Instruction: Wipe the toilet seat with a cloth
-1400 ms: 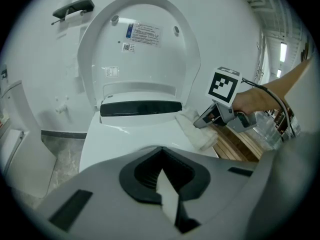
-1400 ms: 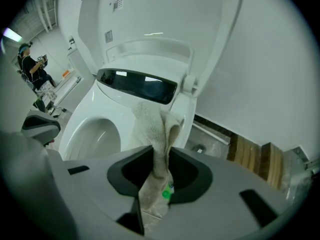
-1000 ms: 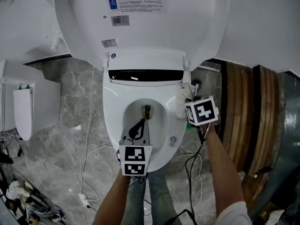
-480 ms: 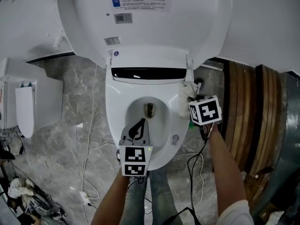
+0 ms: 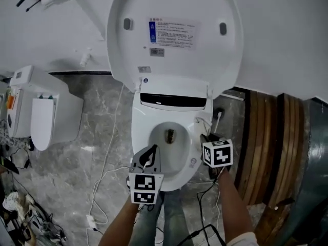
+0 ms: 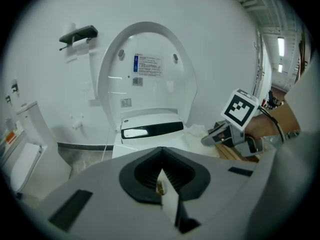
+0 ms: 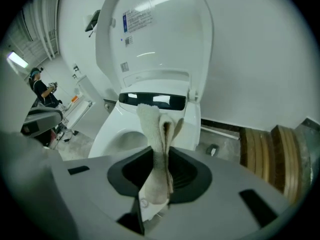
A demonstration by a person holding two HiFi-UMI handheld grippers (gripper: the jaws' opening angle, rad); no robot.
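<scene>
Right gripper view: right gripper (image 7: 158, 166) clamps folded cloth (image 7: 151, 121) by toilet seat (image 5: 144, 143) right rim, ready to wipe. Left gripper (image 6: 161, 178) pinched closed, empty, parked at seat front, likely out of cloth's way.

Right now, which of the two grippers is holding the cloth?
The right gripper: its jaws are clamped on the white cloth. The left gripper has its jaws shut, with no cloth between them.

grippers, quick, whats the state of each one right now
left gripper: closed, holding nothing
right gripper: closed on the cloth
</scene>
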